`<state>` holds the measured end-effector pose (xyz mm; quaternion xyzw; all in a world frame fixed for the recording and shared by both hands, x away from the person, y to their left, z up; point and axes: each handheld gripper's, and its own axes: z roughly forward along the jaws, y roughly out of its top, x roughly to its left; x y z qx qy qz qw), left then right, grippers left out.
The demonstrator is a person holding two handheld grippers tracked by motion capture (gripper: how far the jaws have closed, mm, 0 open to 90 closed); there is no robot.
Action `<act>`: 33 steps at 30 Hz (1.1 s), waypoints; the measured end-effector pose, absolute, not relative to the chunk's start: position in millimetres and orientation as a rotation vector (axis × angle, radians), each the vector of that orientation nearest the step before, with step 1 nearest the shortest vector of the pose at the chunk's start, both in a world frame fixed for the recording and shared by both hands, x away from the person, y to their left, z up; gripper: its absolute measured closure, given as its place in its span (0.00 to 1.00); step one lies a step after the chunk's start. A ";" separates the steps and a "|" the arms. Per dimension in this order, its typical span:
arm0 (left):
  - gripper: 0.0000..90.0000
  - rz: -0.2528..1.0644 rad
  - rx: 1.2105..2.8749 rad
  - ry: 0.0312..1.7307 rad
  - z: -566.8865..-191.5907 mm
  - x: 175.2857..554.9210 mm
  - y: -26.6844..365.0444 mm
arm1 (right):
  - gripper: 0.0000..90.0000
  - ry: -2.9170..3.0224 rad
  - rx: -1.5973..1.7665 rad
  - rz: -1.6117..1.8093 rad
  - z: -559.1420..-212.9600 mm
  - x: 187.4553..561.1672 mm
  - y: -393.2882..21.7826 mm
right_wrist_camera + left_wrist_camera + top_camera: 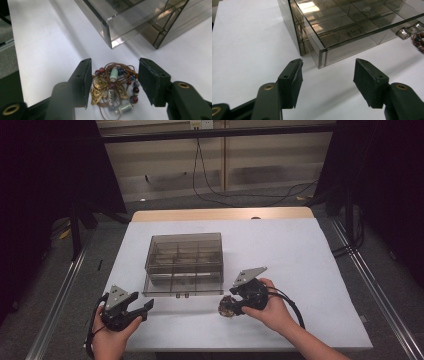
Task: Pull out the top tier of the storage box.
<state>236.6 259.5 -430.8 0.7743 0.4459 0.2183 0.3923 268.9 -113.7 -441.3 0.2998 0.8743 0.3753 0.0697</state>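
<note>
I see the smoked transparent plastic organiser box [184, 264] with inner dividers sitting left of centre in the high view, on the white sheet [300, 250] that covers the table. Its compartments look empty as far as I can tell through the tinted walls.

Left gripper [141, 305]: lower left of the high view, held in the left hand [111, 332], pointing toward the box's near corner. In the left gripper view the two black jaws stand well apart with only bare white sheet between them; the pads press on nothing. The box corner lies just beyond the tips, in the middle of that frame, not touching.

Right gripper [226, 307]: lower centre-right of the high view, held in the right hand [272, 307], tilted down toward the sheet. In the right gripper view the beaded cord bracelet with a gold butterfly charm [113, 87] lies bunched on the sheet between the jaws, low in the frame. The jaws stand parted on either side of it. The left pad is close against the charm's edge; I cannot tell whether it touches. The right pad stands clear of the dark red beads. Not gripped.

The bracelet rests just in front of the box's near right corner, apart from it. It also shows at the right edge of the left gripper view, beside two small metal hinges on the box's front.
</note>
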 end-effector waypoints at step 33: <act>0.19 0.441 1.950 1.159 -443.7 241.7 260.3 | 0.30 2.734 0.908 0.981 -449.1 276.4 -113.9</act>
